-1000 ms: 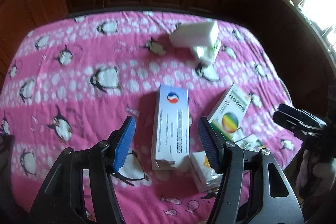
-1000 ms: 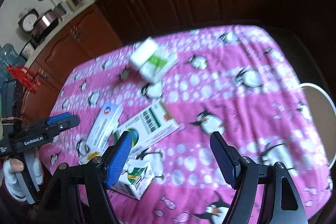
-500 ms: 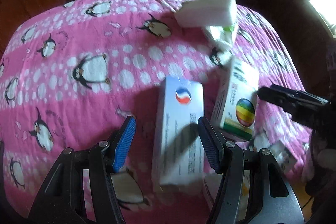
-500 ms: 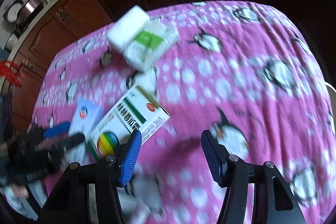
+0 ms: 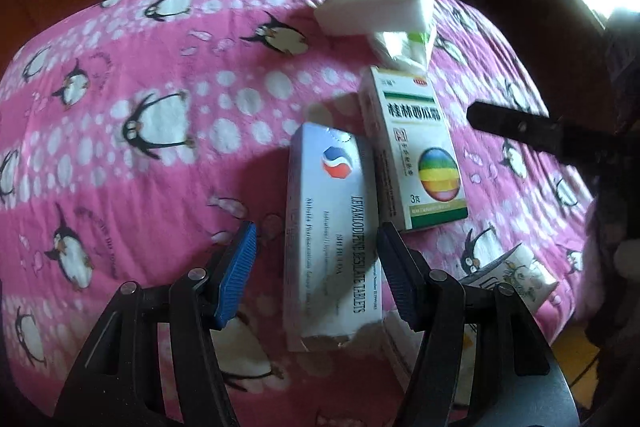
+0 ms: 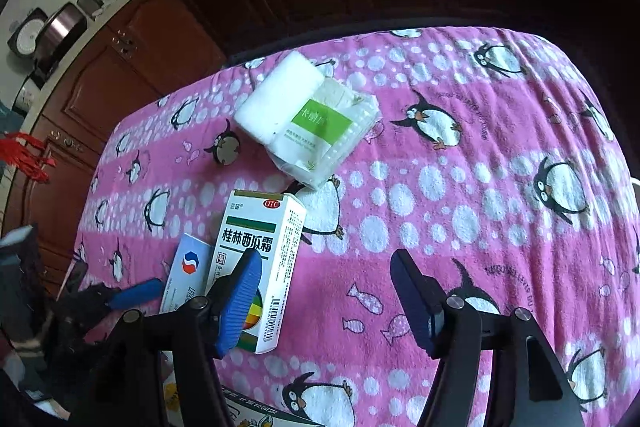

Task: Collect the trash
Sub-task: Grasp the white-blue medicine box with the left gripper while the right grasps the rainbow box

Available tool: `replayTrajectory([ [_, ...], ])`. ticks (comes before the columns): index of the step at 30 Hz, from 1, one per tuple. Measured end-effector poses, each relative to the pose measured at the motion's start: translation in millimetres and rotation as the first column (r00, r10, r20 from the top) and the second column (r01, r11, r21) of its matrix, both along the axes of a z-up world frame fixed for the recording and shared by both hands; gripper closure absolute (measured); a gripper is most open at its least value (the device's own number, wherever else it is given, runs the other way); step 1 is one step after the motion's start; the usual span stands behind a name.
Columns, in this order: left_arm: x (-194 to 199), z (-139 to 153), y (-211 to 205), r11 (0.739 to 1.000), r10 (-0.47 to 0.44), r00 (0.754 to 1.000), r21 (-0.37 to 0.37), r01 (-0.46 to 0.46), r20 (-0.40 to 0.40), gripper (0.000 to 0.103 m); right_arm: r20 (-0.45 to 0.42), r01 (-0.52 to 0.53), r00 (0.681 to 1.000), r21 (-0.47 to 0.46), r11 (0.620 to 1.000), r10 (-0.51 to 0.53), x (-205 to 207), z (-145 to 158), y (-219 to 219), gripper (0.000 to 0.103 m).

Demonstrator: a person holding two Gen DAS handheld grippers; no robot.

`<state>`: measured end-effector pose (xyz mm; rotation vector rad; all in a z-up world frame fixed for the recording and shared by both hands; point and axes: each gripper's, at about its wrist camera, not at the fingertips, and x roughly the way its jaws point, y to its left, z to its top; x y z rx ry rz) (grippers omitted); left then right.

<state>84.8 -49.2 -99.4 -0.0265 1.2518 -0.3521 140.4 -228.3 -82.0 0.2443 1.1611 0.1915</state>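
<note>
On the pink penguin-print cloth, toward its near edge, your left gripper stands released, the silver tablet box between its blue pads but untouched. Just right of that box lies the white medicine box. Your right gripper is opening over bare cloth, gripping nothing. Toward the far edge, a white block overlaps a green-labelled packet.

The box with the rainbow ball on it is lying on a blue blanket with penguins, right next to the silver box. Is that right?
Not quite. The blanket is pink, not blue, as the left wrist view shows. The rest holds: it has penguins on it, and the rainbow-ball box lies right beside the silver tablet box.
</note>
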Motion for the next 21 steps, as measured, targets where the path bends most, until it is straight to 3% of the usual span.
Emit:
replayTrajectory([
  [4, 2, -3, -5, 1.000, -0.016, 1.000, 0.020, 0.016, 0.010, 0.044, -0.007, -0.025, 1.000, 0.021, 0.999, 0.026, 0, 4, 8, 0.029],
  [7, 5, 2, 6, 1.000, 0.002, 0.999, 0.022, -0.003, 0.032, 0.057, -0.011, -0.050, 0.999, 0.024, 0.998, 0.050, 3, 2, 24, 0.029],
  [9, 8, 4, 19, 0.999, 0.036, 0.999, 0.038, -0.037, 0.040, 0.058, -0.017, -0.063, 0.998, 0.014, 0.998, 0.063, 6, -1, 33, 0.029],
  [15, 10, 1, 49, 0.995, 0.100, 0.995, -0.006, -0.100, 0.013, 0.058, -0.102, -0.127, 0.987, -0.051, 0.991, 0.122, 18, -26, 70, 0.024],
  [16, 9, 1, 50, 0.995, 0.098, 0.995, -0.005, -0.098, 0.015, 0.058, -0.112, -0.145, 0.984, -0.055, 0.988, 0.138, 18, -31, 75, 0.025],
  [19, 6, 0, 46, 0.995, 0.103, 0.994, 0.007, -0.103, 0.024, 0.054, -0.097, -0.166, 0.983, -0.086, 0.982, 0.158, 14, -34, 79, 0.041],
  [21, 12, -8, 48, 0.993, 0.118, 0.993, 0.020, -0.118, -0.013, 0.045, -0.077, -0.167, 0.984, -0.069, 0.984, 0.162, 10, -29, 74, 0.043],
])
